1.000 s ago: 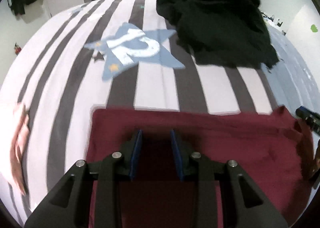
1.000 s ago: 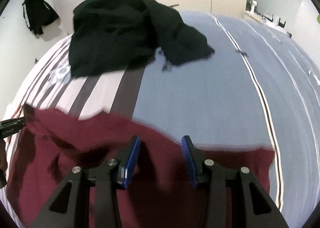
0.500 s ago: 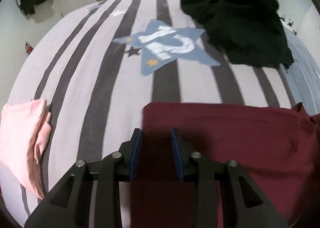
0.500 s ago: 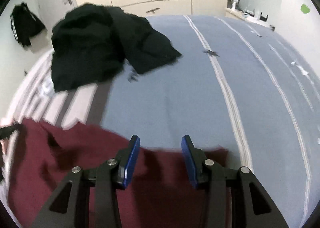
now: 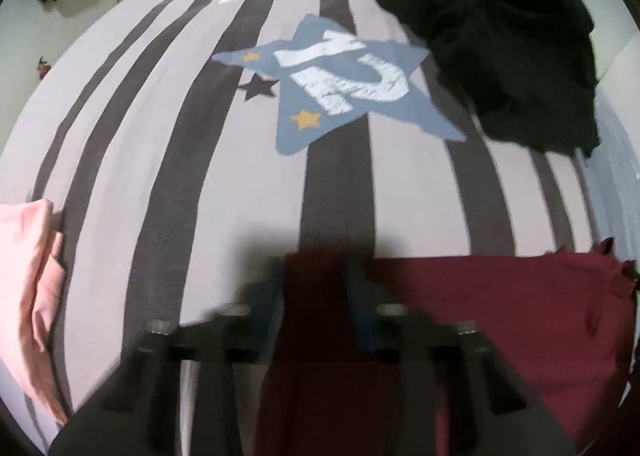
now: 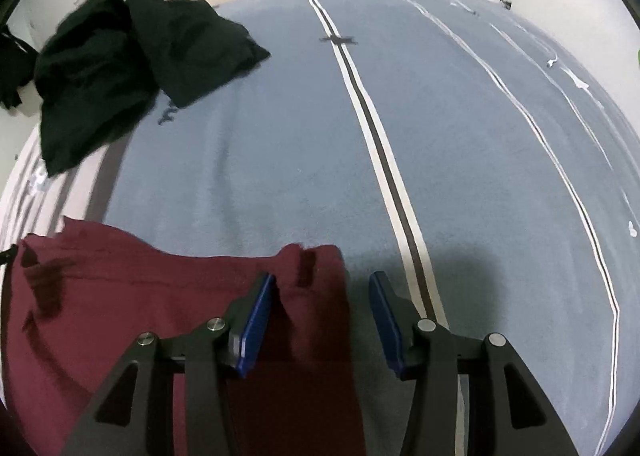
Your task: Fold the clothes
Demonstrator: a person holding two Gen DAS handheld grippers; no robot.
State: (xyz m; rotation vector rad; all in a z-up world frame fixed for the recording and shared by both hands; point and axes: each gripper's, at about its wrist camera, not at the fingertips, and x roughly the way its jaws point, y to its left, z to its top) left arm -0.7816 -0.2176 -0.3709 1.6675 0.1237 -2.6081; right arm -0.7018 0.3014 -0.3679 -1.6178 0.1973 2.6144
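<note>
A maroon garment [image 5: 500, 316] lies flat on the bed at the near edge; it also shows in the right wrist view [image 6: 120, 296]. My left gripper [image 5: 316, 292] is open, blurred by motion, and stands over the garment's left corner, with cloth between the fingers. My right gripper [image 6: 322, 308] is open over the garment's right corner; the cloth's edge lies between its blue pads [image 6: 256, 320], untouched by the right pad.
A black heap of clothes [image 5: 512, 44] lies at the far side, also in the right wrist view [image 6: 120, 64]. A pink garment [image 5: 28, 296] lies at the left edge. The bed cover is striped with a blue star [image 5: 344, 88], and blue on the right [image 6: 440, 136].
Both grippers have moved outward along the maroon garment, the left one to its left corner and the right one to its right corner. Both stayed open.
</note>
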